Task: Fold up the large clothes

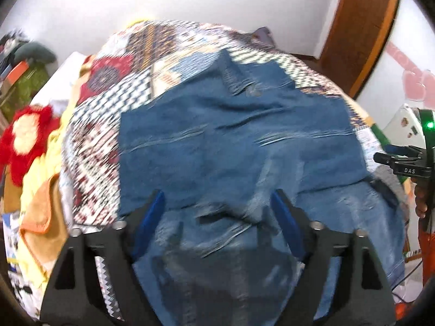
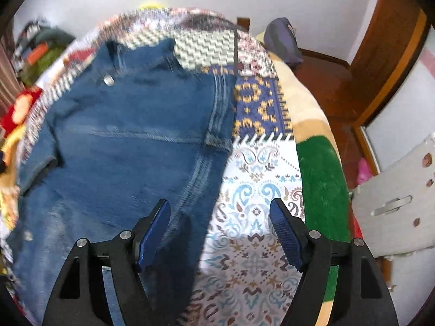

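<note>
Here, in the left wrist view, the left gripper (image 1: 217, 206) hangs with jaws spread wide and empty over the jeans (image 1: 231, 141), which lie on the patterned bedspread (image 1: 108, 100). A folded layer's edge runs left to right just beyond the fingertips, waistband at the far end. Loose clothes (image 1: 40, 168) crowd the left side.

In the right wrist view, the right gripper (image 2: 220, 212) is equally wide open, holding nothing, straddling the denim's right-hand seam; the cloth runs near to far, leftward. Bare bedspread on the right leaves working room.
</note>
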{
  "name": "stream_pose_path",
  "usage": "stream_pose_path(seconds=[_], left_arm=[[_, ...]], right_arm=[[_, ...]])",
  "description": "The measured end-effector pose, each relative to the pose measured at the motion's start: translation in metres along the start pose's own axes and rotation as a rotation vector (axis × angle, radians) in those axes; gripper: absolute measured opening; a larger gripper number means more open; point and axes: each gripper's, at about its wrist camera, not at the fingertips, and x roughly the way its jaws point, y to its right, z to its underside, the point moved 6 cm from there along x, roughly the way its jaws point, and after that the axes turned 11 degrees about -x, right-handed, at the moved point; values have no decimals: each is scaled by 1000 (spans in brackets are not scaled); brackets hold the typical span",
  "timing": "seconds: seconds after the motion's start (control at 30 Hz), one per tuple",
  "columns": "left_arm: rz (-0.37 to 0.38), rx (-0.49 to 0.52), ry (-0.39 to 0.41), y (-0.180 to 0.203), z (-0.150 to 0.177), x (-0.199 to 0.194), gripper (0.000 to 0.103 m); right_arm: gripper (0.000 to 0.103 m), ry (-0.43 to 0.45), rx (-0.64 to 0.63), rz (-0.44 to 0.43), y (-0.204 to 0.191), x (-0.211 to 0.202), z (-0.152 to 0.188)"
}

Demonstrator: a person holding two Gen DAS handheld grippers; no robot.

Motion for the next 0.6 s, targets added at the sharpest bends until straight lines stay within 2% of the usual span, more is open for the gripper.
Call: stream_pose_path(seconds=[0.2,0.27,0.33,0.47,0.53,0.57,0.6], left_arm=[[14,93,-84,49,1,49,86],[-12,110,-131,54,4,70,86],[-49,117,-128,52,5,82,84],[-36,86,-108,43,3,83,64],[-11,61,-101,38,0,76,50],[6,42,-92,34,-3,71,38],[-6,30,-77,30,-7,66,38]], right_arm=[[73,71,34,-48,1,-31,-4],[73,72,44,-62,1,-33,-2],[73,67,50,-75,2,-33,2],[74,57,79,-93,7,-32,12],[74,46,110,-103,12,-27,15],[74,42,128,-108,14,-24,15],[74,40,142,-114,16,-22,15]])
